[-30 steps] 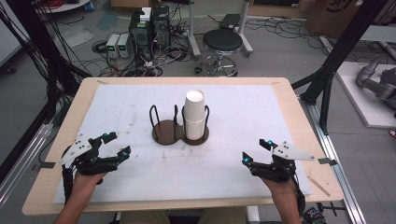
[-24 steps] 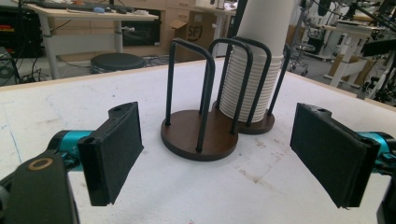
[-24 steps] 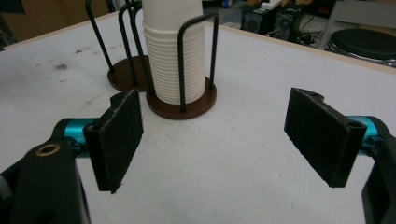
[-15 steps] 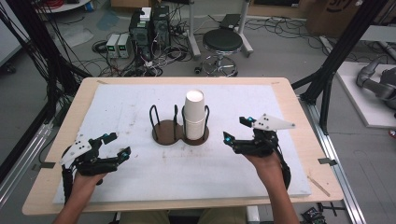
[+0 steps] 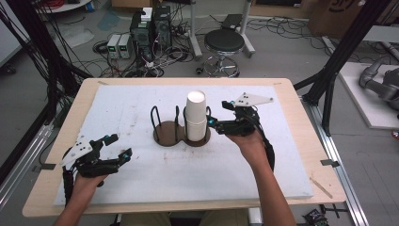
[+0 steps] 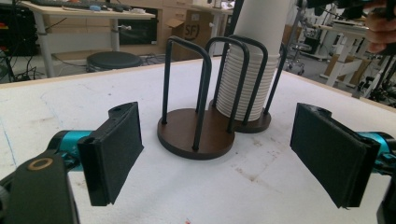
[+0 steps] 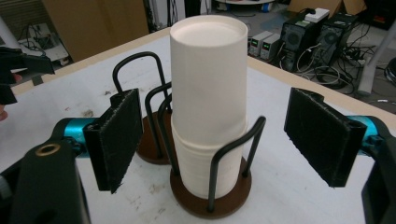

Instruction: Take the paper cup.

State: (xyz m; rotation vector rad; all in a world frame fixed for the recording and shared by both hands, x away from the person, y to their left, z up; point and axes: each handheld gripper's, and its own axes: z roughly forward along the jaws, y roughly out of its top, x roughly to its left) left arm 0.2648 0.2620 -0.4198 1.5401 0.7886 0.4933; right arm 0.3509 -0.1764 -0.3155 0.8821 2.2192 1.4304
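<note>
Right gripper view: the right gripper (image 7: pixel 212 140), jaws spread wide, is lining up on the stack of white cups (image 7: pixel 208 93), apparently to lift the top cup. The stack is standing in the right ring of a 2-ring wire holder (image 5: pixel 181 133) mid-table. At near left, the left gripper (image 5: pixel 115 147) is resting on the white mat (image 5: pixel 291 155), jaws also apart.

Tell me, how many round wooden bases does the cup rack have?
2. The left base is empty, with only black wire loops around it. The right base holds the stack of white cups, just ahead of the right hand-held gripper.
</note>
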